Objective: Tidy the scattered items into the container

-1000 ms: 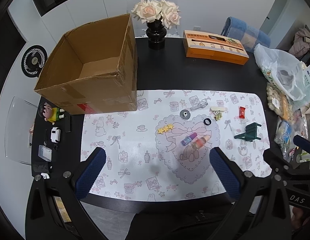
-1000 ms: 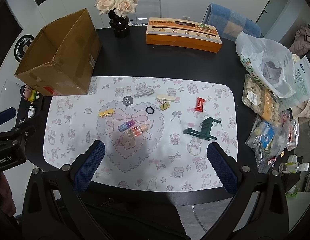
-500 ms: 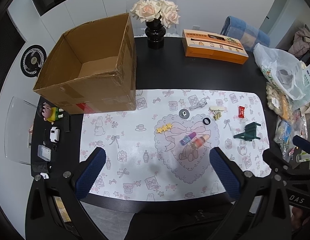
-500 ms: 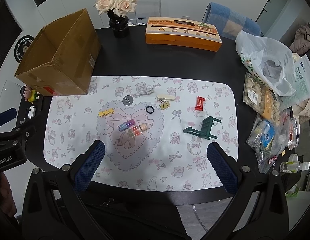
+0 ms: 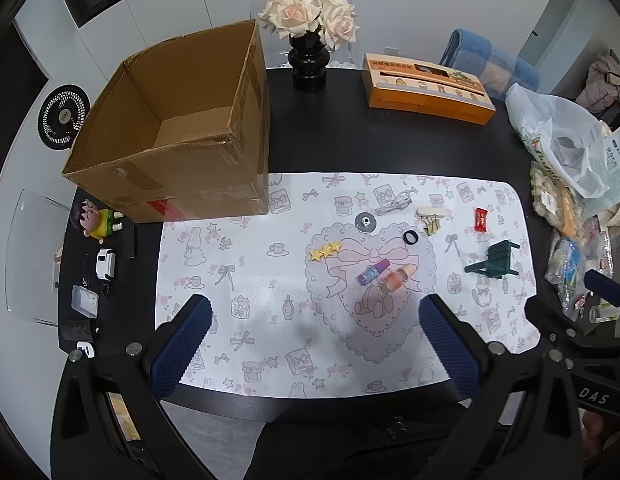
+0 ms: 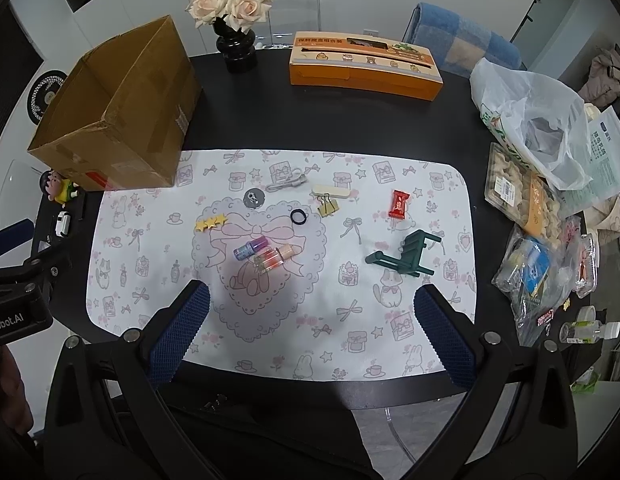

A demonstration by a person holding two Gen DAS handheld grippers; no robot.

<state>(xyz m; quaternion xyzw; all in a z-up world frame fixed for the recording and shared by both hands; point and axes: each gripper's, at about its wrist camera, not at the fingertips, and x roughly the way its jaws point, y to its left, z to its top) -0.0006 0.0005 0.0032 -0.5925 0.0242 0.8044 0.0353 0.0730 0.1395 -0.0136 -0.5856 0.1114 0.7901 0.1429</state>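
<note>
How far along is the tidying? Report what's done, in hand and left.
Done: nothing visible; the cardboard box shows only a bare bottom. In hand: nothing; the left gripper and right gripper both hang open above the mat. Left: everything, including the star clip, two small bottles, black ring, binder clip, red candy, green toy chair, cable and metal disc.

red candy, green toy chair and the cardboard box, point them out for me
red candy (image 6: pixel 399 204), right wrist view, middle of the wrapper
green toy chair (image 6: pixel 411 254), right wrist view, on its slatted back
cardboard box (image 5: pixel 178 178), left wrist view, on the near outer wall
</note>
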